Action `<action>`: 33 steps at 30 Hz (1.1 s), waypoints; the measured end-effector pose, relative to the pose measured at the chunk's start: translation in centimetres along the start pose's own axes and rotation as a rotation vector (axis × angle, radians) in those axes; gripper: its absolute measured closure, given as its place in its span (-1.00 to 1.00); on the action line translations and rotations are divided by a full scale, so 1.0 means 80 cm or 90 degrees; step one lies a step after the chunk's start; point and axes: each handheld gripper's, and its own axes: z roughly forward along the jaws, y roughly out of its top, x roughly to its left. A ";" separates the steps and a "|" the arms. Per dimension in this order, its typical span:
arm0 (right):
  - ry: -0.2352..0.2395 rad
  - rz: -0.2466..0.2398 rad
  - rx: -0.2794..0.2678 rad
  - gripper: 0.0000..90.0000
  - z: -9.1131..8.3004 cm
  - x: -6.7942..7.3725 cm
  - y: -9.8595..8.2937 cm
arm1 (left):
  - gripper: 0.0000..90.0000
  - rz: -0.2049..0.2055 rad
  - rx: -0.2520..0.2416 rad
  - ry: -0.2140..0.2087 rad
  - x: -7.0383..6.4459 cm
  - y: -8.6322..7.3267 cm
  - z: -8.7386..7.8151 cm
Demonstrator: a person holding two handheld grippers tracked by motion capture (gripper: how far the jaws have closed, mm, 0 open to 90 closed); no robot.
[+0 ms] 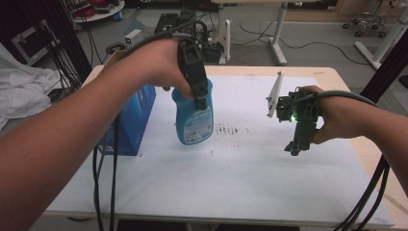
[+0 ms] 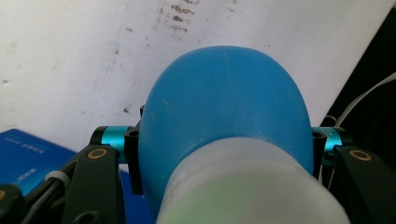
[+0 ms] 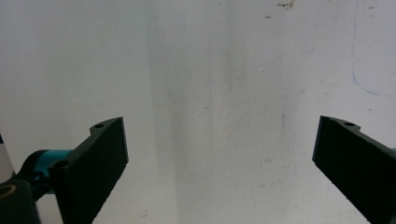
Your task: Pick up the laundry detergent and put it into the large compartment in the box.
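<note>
Overhead, the left gripper (image 1: 202, 103) pinches a blue plastic bottle with a white cap (image 1: 193, 118) by its shoulders, holding it near a blue box (image 1: 132, 120). Well apart, the right gripper (image 1: 296, 147) hangs with jaws spread wide over the white tabletop (image 1: 240, 173).

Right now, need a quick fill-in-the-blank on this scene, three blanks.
1. The left hand-held gripper is shut on a ___ bottle.
2. The right hand-held gripper has its jaws ___, nothing between them.
3. The blue box stands on the bottle's ___ side in the high view.

Missing words: blue; open; left
</note>
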 end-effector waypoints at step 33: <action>0.004 -0.010 0.005 -0.95 -0.001 -0.001 0.009 | -0.13 -0.161 -0.046 0.005 0.059 -0.109 -0.183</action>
